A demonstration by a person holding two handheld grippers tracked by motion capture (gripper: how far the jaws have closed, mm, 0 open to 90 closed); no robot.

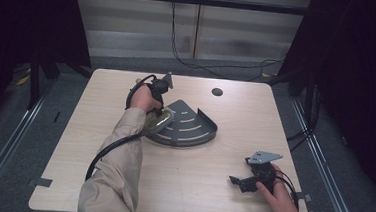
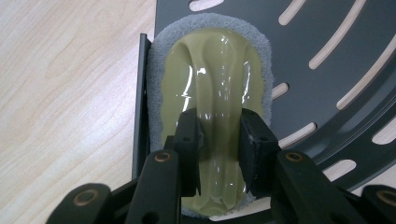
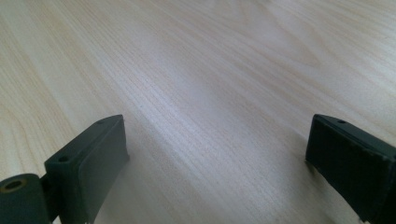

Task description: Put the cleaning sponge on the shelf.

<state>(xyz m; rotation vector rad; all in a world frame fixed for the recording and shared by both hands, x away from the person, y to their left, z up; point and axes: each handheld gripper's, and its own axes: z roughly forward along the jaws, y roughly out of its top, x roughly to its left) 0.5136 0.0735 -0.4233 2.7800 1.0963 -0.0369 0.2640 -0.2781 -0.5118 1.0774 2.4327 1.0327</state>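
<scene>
The left tool (image 2: 218, 140) is gripping the scrubber's (image 2: 210, 84) ridge, its long axis pointing to 12 o'clock on the rack (image 2: 336, 56).

From where I stand, nothing here can be read: no words, labels, brand marks or numbers. The scrubber (image 2: 215, 93), the slotted dark grey rack (image 1: 194, 126), the wooden table (image 1: 195, 186) and both grippers are all plain, with no printing or sign on any of them.
</scene>
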